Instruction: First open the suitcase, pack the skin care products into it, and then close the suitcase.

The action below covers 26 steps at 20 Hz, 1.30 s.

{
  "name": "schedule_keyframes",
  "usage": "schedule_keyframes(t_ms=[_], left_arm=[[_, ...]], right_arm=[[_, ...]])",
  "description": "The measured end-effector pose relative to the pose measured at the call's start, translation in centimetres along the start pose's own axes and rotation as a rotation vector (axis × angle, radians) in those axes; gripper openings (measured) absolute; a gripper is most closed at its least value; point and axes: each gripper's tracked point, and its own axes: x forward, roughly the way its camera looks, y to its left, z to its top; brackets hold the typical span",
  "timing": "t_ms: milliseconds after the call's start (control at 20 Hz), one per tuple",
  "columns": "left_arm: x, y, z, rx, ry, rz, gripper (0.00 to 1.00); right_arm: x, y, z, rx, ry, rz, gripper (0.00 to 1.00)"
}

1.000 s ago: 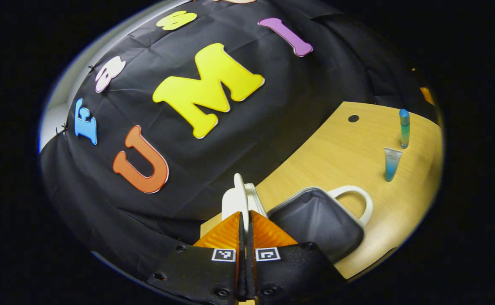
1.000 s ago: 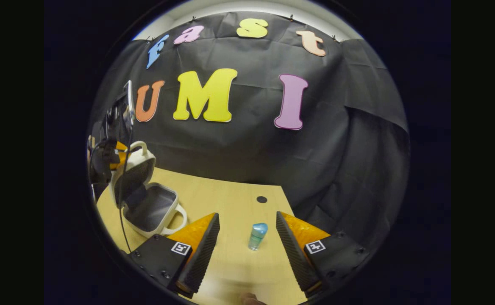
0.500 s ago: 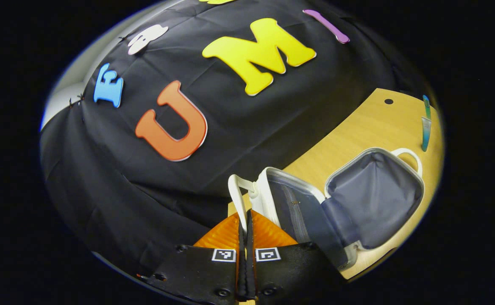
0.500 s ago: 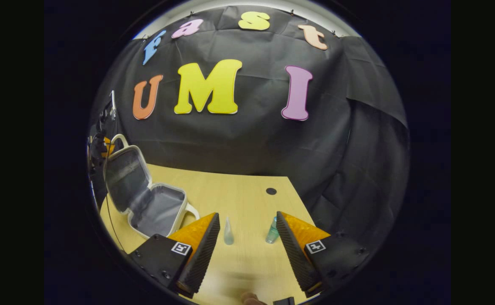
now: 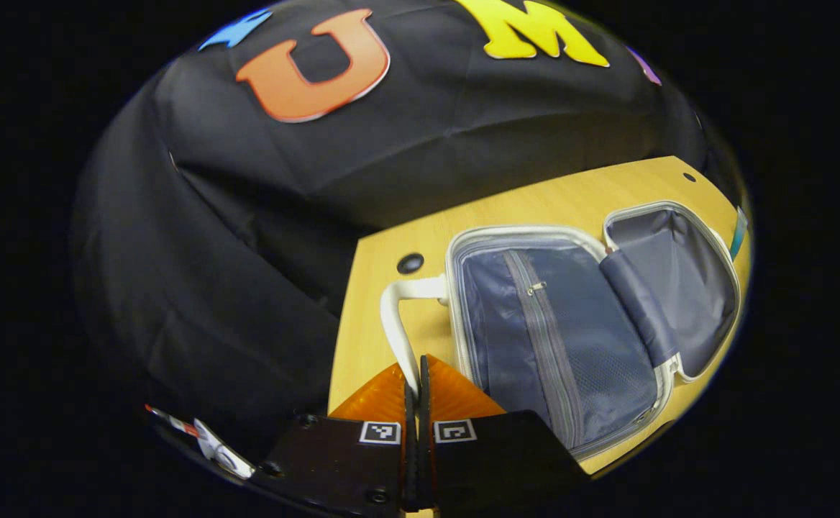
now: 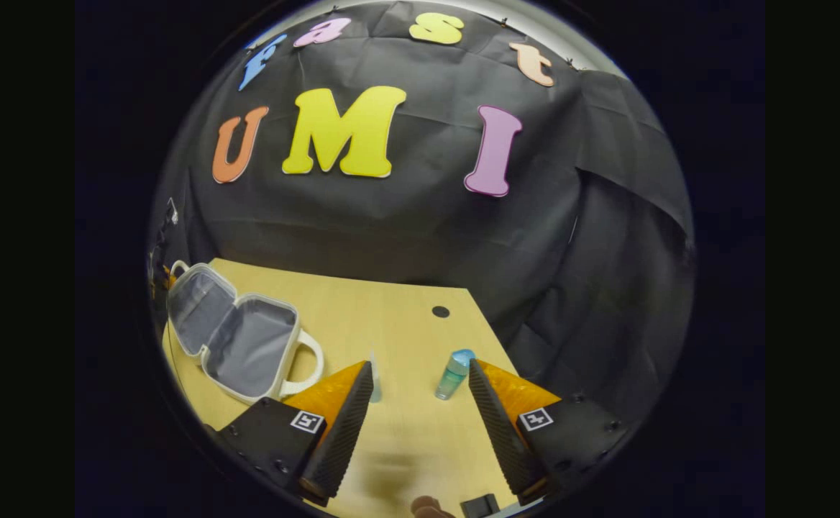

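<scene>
Left tool [image 5: 414, 385] pinches the case handle [image 5: 395, 324]; right tool [image 6: 420, 403] gapes (empty). A careless approach could topple the bottle [image 6: 454, 374].

Suitcase [image 6: 236, 338] lies fully open, both halves flat on table [image 6: 398, 316] at left w/ lined insides bare, so access from above is free. Its handle [image 5: 398, 324] sticks out toward table's edge, pinched by left gripper [image 5: 414, 392]. Right gripper [image 6: 420, 403] has its jaws wide apart; bare wood lies btwn them. Bottle [image 6: 454, 374] stands just beside right finger, tube [image 6: 375, 378] by left one. Booth wall closes off far side.
</scene>
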Motion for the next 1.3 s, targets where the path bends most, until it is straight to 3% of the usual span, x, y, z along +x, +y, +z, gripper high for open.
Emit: schedule_keyframes(t_ms=[250, 500, 600, 750, 900, 950, 1050, 1300], left_arm=[[2.2, -0.5, -3.8, -0.139, 0.064, -0.134, 0.03], [3.4, -0.8, -4.8, -0.178, 0.066, -0.17, 0.06], [3.4, 0.0, -5.1, -0.18, 0.054, -0.146, 0.18], [2.8, 1.7, -5.4, -0.187, 0.058, -0.059, 0.55], [0.4, 1.8, -4.3, -0.202, 0.025, -0.011, 0.71], [-0.7, 1.6, -3.6, -0.208, 0.005, -0.002, 0.8], [-3.3, 0.6, -1.7, -0.211, -0.061, 0.017, 0.87], [-9.5, -6.1, 3.4, -0.217, -0.208, 0.012, 0.87]], right_arm=[[0.0, -2.6, -0.7, -0.015, 0.027, -0.087, 0.78], [-0.1, -3.7, -2.5, 0.007, 0.071, -0.144, 0.79], [-0.2, -3.6, -2.4, 0.011, 0.067, -0.153, 0.79], [0.1, -2.9, -2.5, -0.008, 0.062, -0.136, 0.79], [0.4, -2.3, -2.5, -0.027, 0.052, -0.097, 0.8], [0.5, -2.2, -2.6, -0.031, 0.049, -0.085, 0.79], [0.9, -1.9, -2.5, -0.034, 0.034, -0.052, 0.8], [2.8, -3.5, -2.7, -0.033, 0.023, 0.003, 0.8]])
